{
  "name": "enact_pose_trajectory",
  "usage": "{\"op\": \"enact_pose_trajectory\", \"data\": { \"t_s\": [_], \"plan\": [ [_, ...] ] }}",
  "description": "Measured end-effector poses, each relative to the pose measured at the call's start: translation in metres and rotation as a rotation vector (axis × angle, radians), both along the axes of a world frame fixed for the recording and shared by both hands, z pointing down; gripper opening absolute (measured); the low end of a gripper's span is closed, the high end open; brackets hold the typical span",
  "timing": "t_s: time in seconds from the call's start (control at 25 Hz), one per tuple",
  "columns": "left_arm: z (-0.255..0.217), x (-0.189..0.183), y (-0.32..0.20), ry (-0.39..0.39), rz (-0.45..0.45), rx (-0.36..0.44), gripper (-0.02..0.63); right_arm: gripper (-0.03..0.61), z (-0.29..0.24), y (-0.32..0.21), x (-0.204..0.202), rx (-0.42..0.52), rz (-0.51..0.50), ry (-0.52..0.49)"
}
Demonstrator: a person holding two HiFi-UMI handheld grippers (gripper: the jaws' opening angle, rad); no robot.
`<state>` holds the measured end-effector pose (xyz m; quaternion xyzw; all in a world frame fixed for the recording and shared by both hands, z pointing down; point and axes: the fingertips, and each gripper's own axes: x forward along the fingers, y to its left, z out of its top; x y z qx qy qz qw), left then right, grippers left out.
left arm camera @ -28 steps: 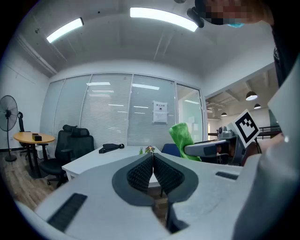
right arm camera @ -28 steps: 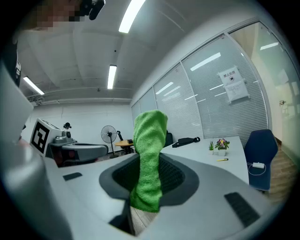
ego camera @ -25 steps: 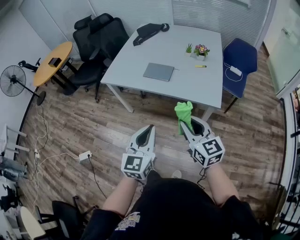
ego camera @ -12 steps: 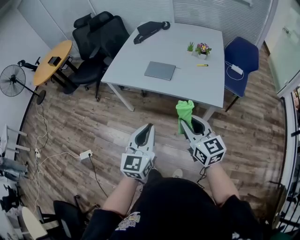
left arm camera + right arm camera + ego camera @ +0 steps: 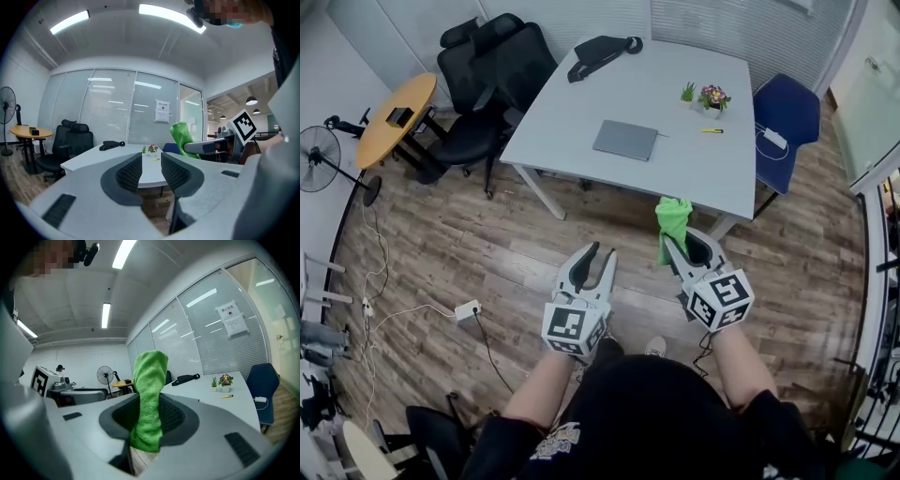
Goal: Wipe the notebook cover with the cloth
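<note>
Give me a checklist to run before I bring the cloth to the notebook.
1. Grip of right claw on cloth: ok, pinched between its pads.
2. Free left claw: ok, jaws have just been opening, nothing between them.
3. Closed notebook flat on table: ok.
4. Unobstructed cover: ok, pen and plant pot sit apart from it.
5. Both claws over notebook: not ok, they hang above the floor, short of the table.

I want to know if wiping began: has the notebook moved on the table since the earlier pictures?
No. The notebook keeps its place and angle on the table, equally far from the flower pot as before; only the camera shifted.
</note>
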<state>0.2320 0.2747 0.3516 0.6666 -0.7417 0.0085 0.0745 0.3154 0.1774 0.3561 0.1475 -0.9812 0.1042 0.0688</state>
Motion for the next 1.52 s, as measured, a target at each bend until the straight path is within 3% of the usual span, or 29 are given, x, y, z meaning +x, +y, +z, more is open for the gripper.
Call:
{"op": "enact_pose_trajectory", "data": {
  "t_s": [0.88, 1.52],
  "plan": [
    [0.012, -0.149, -0.009, 0.015, 0.098, -0.011, 0.133, 0.112, 0.006, -0.005, -0.142, -0.007, 0.084, 0.028],
    [0.02, -0.181, -0.024, 0.03, 0.133, -0.015, 0.137, 0.112, 0.01, -0.02, -0.166, 0.003, 0.126, 0.057]
  ]
}}
